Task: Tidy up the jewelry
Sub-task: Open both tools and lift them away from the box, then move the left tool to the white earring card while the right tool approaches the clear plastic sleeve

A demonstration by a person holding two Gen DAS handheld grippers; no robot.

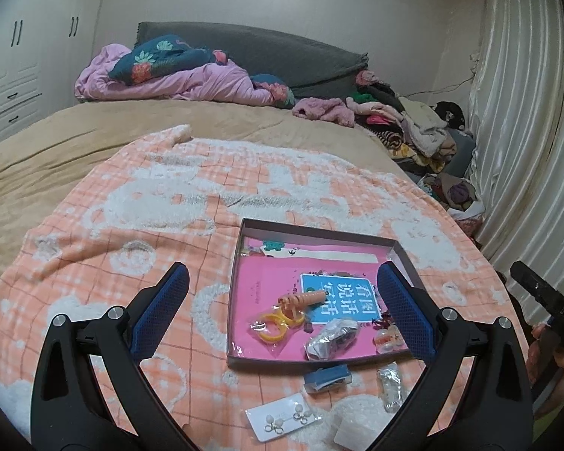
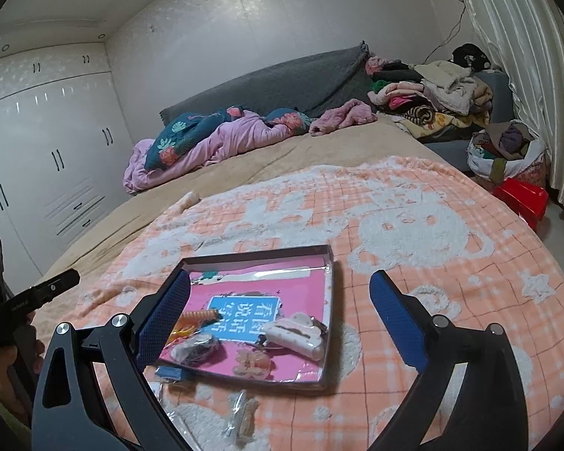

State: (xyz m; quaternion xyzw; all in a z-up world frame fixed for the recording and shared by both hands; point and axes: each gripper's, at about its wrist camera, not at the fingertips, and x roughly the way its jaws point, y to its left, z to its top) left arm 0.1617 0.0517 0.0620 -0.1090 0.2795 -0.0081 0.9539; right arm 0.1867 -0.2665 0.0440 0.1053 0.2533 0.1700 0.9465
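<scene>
A shallow box (image 1: 393, 242) is sitting on the blanket (image 1: 131, 203); an earring card (image 1: 282, 415) is lying outside at its six o'clock, a hair claw (image 2: 299, 334) inside.

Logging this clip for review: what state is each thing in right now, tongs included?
left tongs: open, empty, above the box
right tongs: open, empty
shallow box: lidless, holding jewelry on a pink book
yellow rings: bagged, in the box
white hair claw: in the box
earring card: outside the box, on the blanket
blue case: outside, by the box's near edge
</scene>
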